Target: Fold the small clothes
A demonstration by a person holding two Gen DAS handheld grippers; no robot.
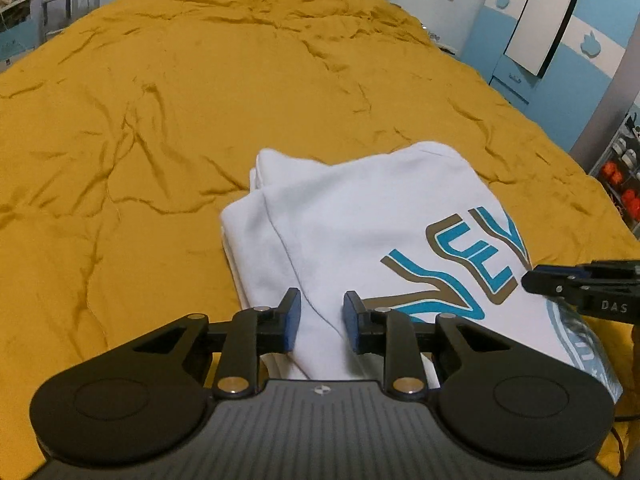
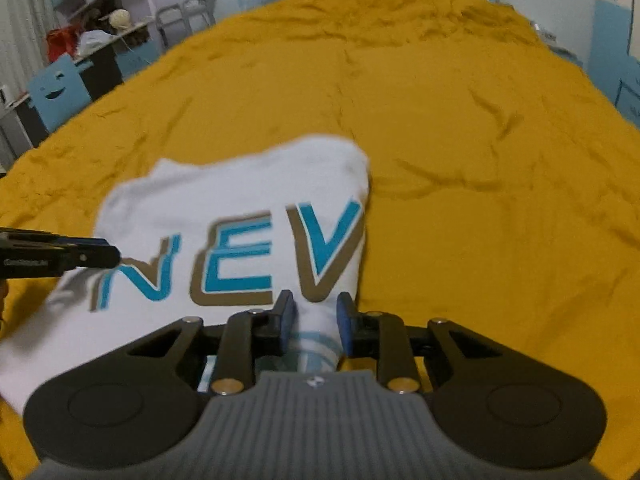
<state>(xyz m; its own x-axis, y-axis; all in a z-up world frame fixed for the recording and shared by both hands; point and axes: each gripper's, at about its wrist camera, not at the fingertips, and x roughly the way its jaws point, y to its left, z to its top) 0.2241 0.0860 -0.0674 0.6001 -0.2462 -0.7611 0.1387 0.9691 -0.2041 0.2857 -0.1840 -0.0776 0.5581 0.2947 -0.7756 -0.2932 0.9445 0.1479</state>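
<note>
A white T-shirt (image 1: 352,216) with blue and brown letters lies partly folded on the mustard bedspread (image 1: 200,100). My left gripper (image 1: 322,320) has its blue pads apart with a fold of the shirt's near edge between them. My right gripper (image 2: 316,326) also has its pads apart with the shirt's (image 2: 240,192) near right edge and blue-striped hem bunched between them. The right gripper shows in the left wrist view (image 1: 528,280) at the shirt's right side. The left gripper shows in the right wrist view (image 2: 114,256) at the shirt's left side.
The mustard bedspread (image 2: 480,140) spreads wide and wrinkled on all sides of the shirt. A blue wardrobe with a mirror (image 1: 548,20) stands at the right, a blue chair (image 2: 60,92) and cluttered desk at the left.
</note>
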